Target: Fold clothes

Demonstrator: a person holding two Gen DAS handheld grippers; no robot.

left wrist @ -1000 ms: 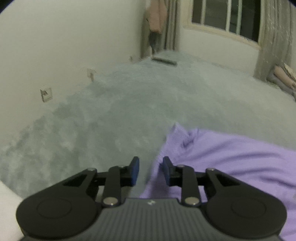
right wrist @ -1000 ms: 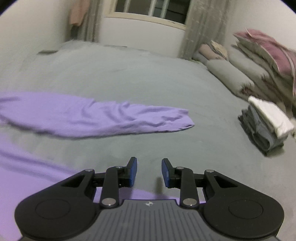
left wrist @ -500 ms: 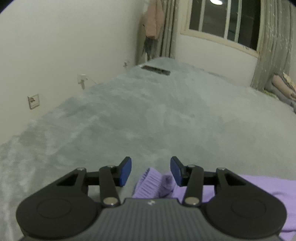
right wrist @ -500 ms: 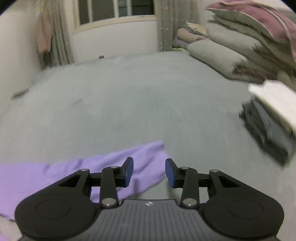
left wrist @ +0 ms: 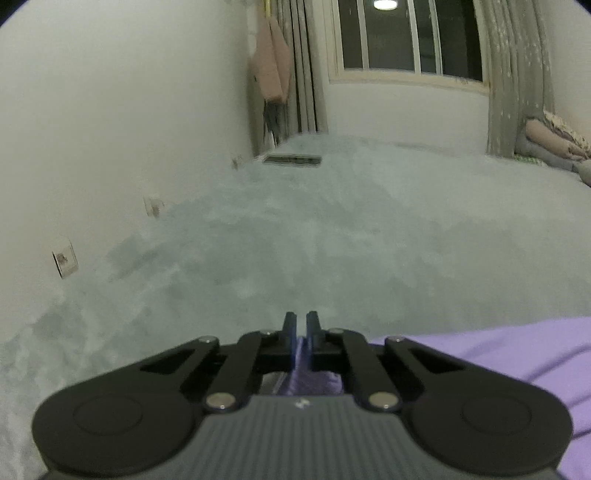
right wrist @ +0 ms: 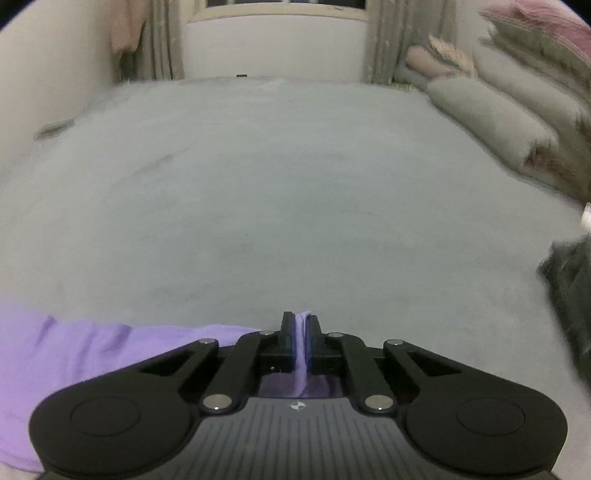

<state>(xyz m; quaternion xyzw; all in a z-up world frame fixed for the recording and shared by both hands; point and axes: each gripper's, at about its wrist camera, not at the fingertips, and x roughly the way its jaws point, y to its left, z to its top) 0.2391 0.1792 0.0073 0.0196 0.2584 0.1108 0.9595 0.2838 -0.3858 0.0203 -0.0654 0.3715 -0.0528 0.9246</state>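
Light: dim, ceiling lamp [left wrist: 384, 3] reflected in window | Blur: soft, perhaps motion | Edges: fisheye-bent, dark corners

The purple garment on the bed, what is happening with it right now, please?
A person is folding clothes with a handheld gripper in each hand. The left gripper and the right gripper have each just closed on an edge of the purple garment, which lies on the grey bed cover. Cloth shows between both pairs of fingers. A dark pile of clothes sits to the right, apart from it.

Grey bed [left wrist: 369, 240], curtained window [left wrist: 406, 37], white wall [left wrist: 110, 110]
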